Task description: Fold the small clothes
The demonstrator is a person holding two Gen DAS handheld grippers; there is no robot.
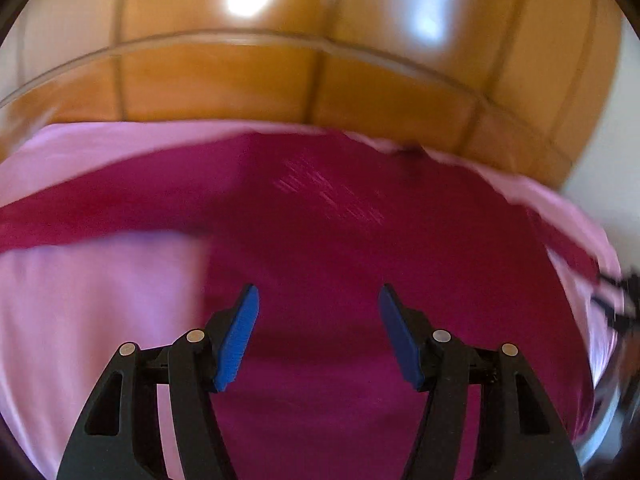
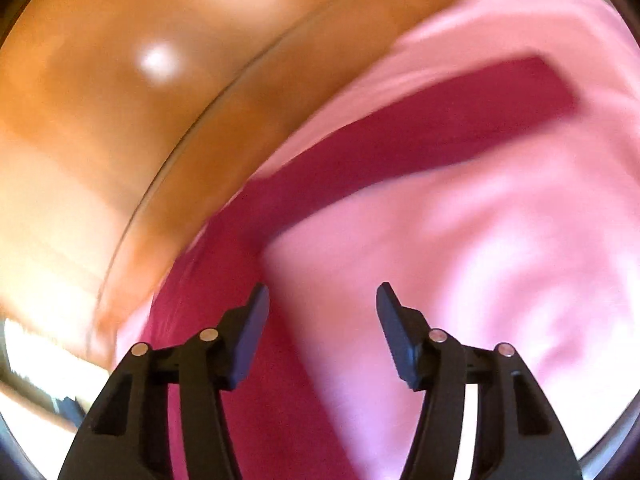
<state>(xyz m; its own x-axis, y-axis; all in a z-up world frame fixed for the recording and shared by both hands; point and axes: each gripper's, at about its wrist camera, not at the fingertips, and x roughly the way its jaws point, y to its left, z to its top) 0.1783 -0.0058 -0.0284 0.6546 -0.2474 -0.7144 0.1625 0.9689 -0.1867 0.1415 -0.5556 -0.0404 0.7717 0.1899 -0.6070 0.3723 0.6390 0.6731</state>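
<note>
Magenta garment [image 1: 340,240] on pink cloth [image 1: 100,300]

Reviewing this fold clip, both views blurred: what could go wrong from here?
1. Both the left gripper and the right gripper are open and empty over the magenta garment, so a hasty pinch may also catch the pink cloth.
2. The cloth reaches the table edge; dragging could pull it off.

A dark magenta garment [image 1: 340,240] lies spread flat on pale pink cloth [image 1: 100,300].
</note>
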